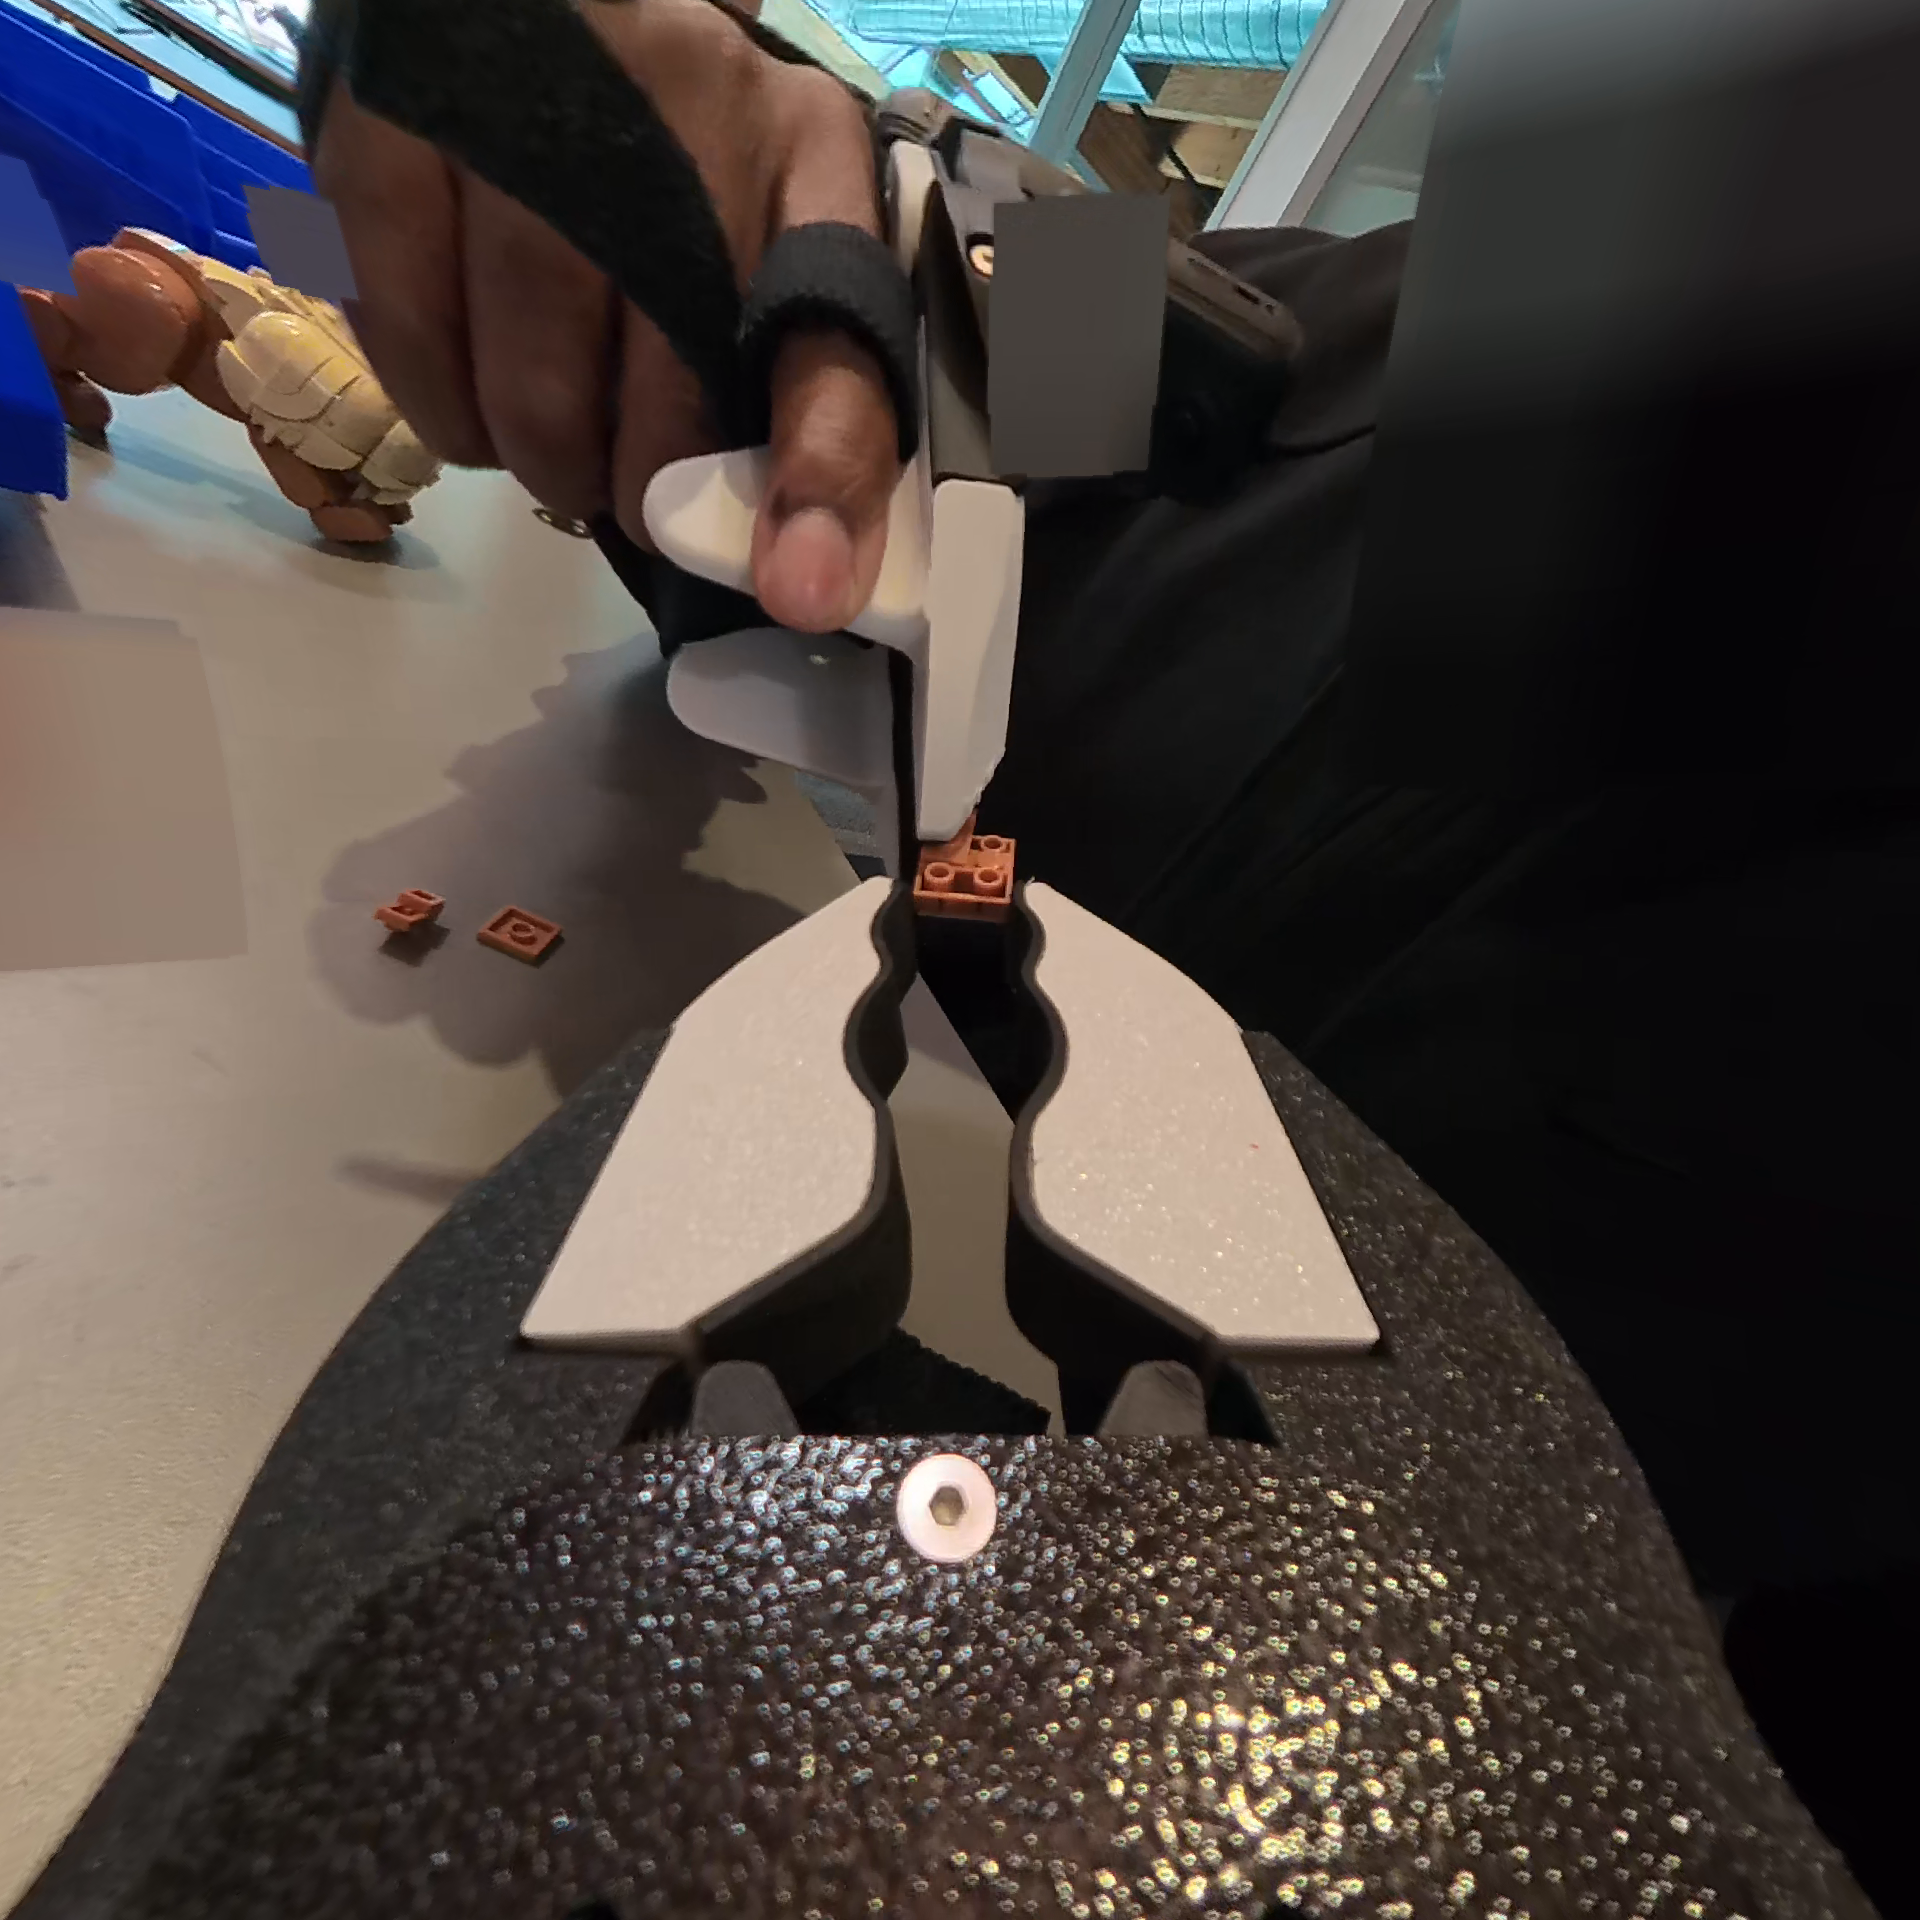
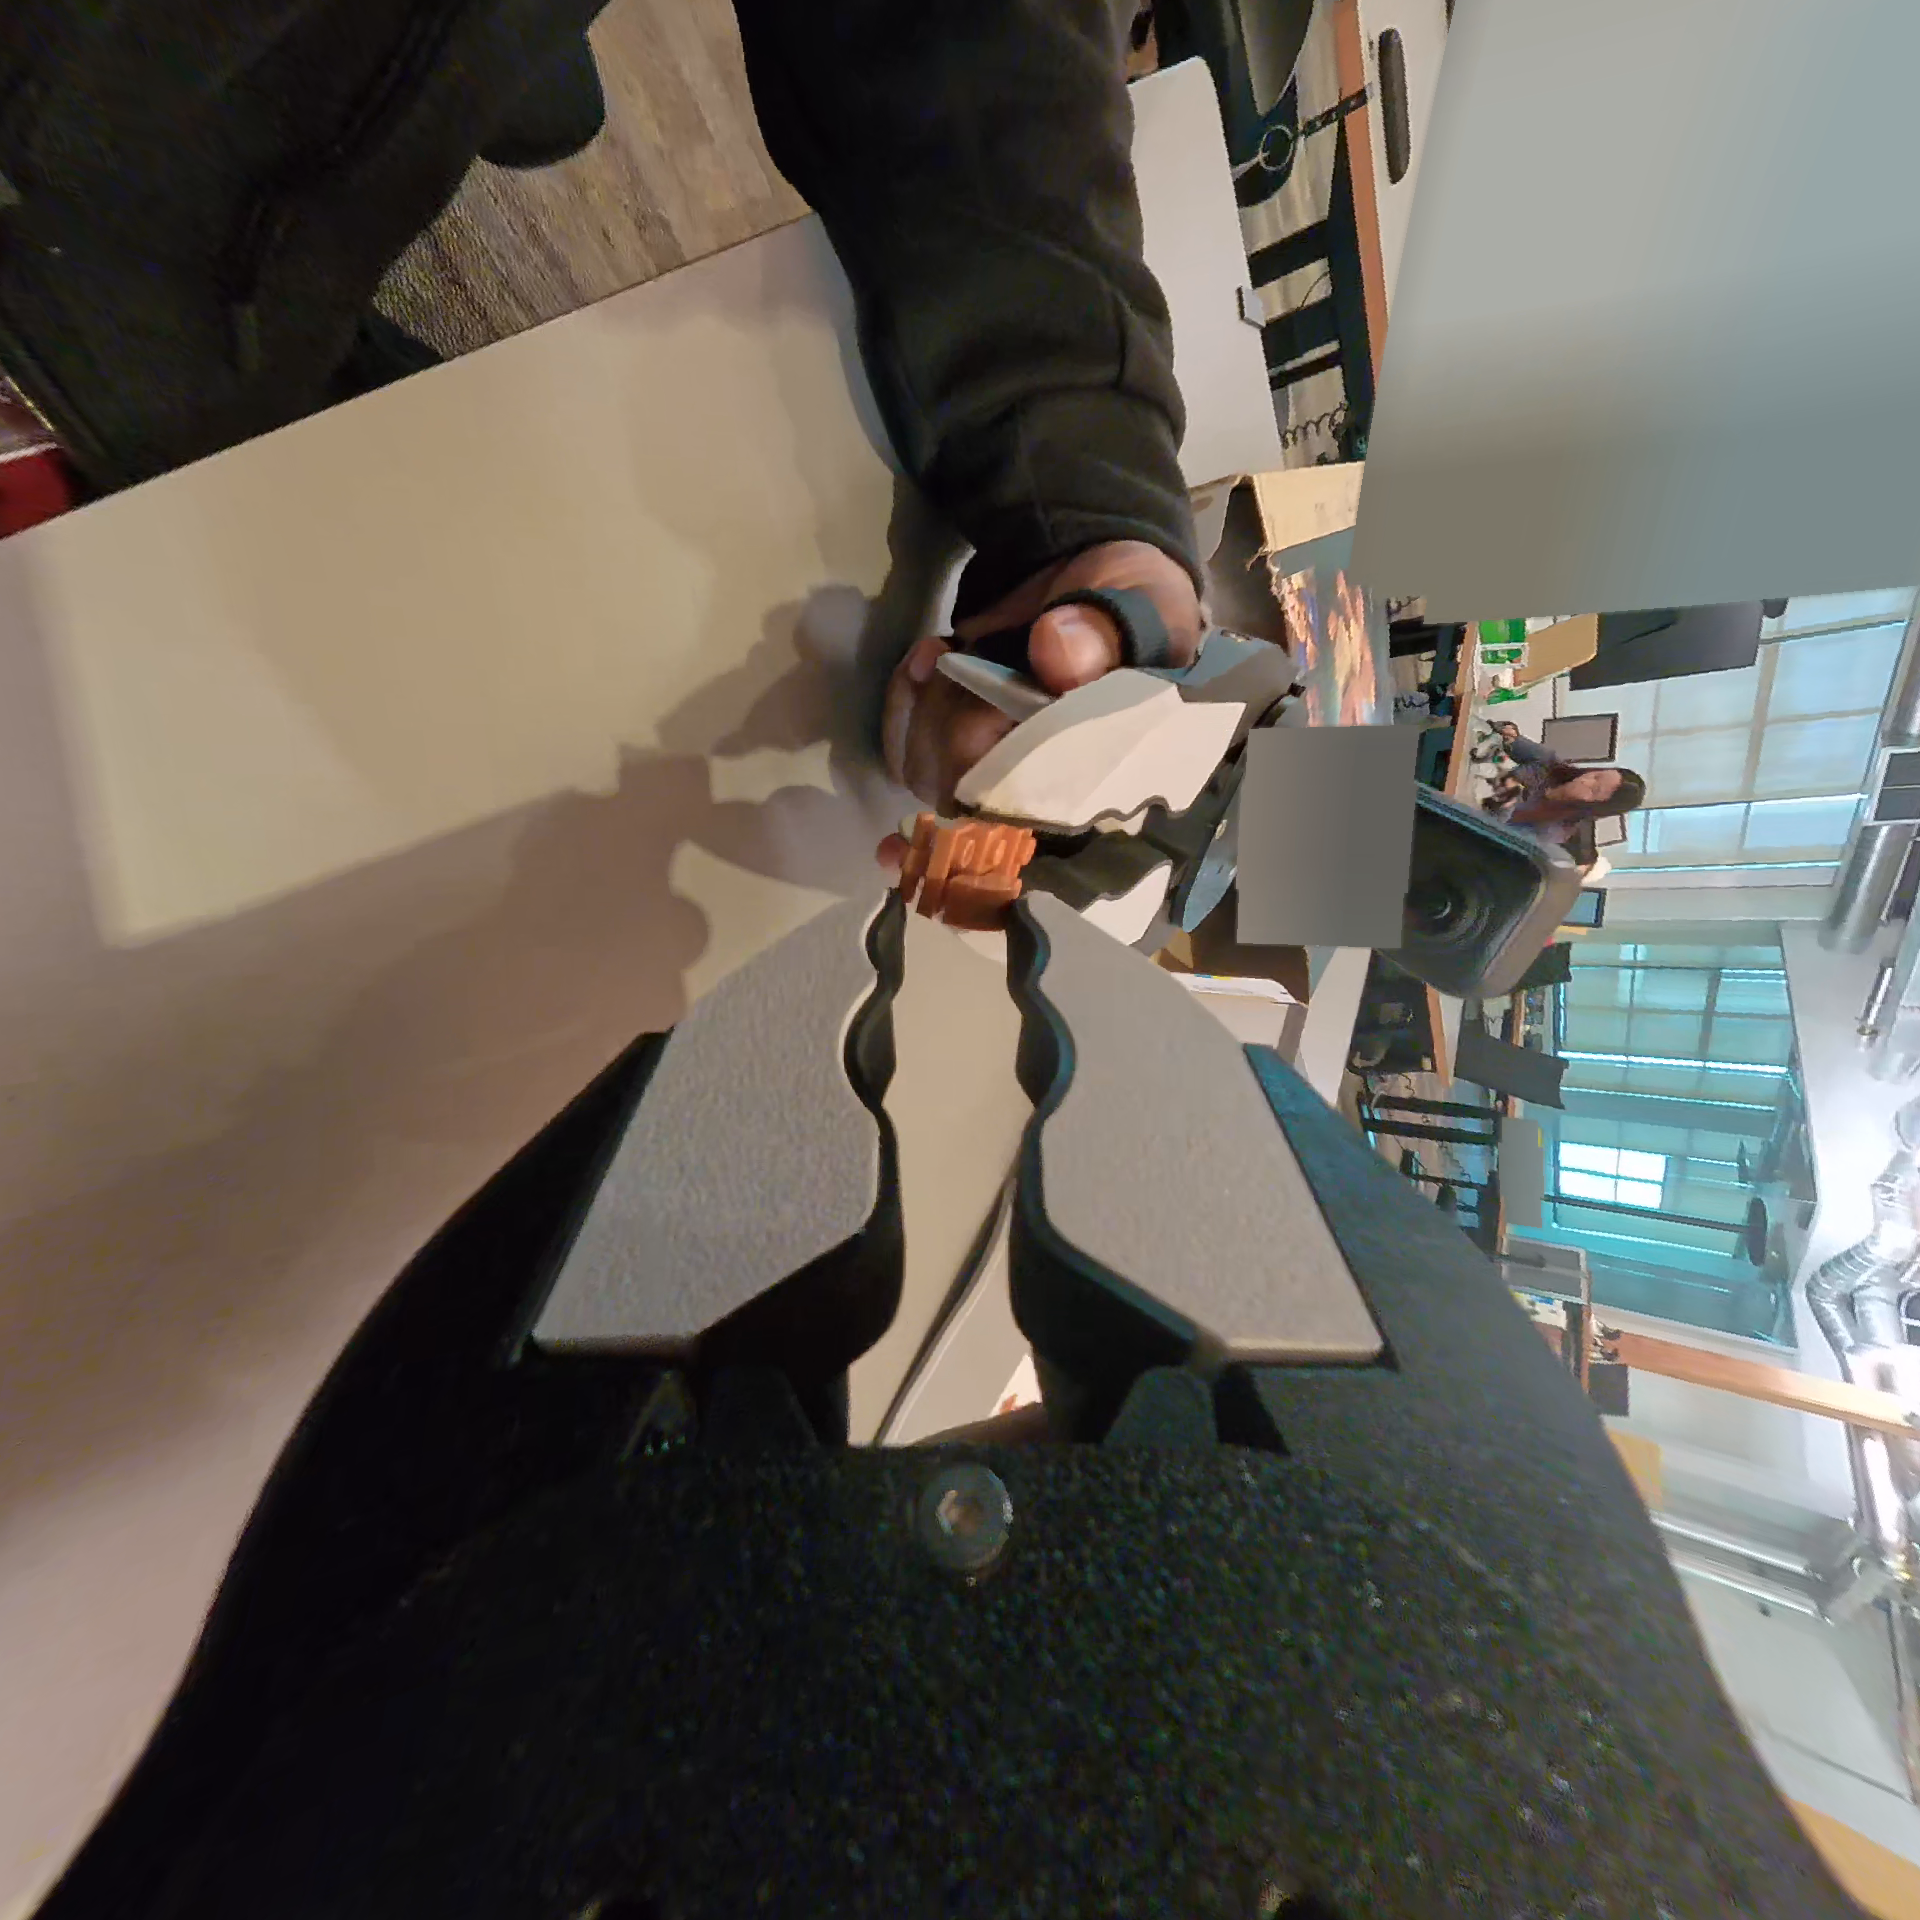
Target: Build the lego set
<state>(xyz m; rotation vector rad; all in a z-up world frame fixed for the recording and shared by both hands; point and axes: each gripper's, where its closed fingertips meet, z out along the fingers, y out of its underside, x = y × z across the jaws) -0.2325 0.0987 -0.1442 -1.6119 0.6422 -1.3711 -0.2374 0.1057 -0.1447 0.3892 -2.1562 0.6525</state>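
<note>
Clearly, the risk at this moment lay in the small contact between the two tools. A brown brick [image 1: 964, 883] was pinched at the very tips of the left gripper [image 1: 961, 899], with its studs turned up. It was held in the air, near the desk [image 1: 260, 1091] edge closest to the person, not resting on the surface. The right gripper [image 1: 940, 821] was brought down from above, its jaws pressed together on a smaller brown piece that was touching the brick; the piece itself was mostly hidden. In the right wrist view the brick [image 2: 961, 873] was seen just beyond the tips of the right gripper [image 2: 951, 914], but the grip could not be told there.

If the push were made off-centre, the brick could be turned or squeezed out of the tips, since only a narrow part of it was gripped. It could then be dropped over the edge.

Two loose plates [image 1: 468, 920] were lying further in on the desk, and a tan and brown model [image 1: 260, 384] near its far side.
</note>
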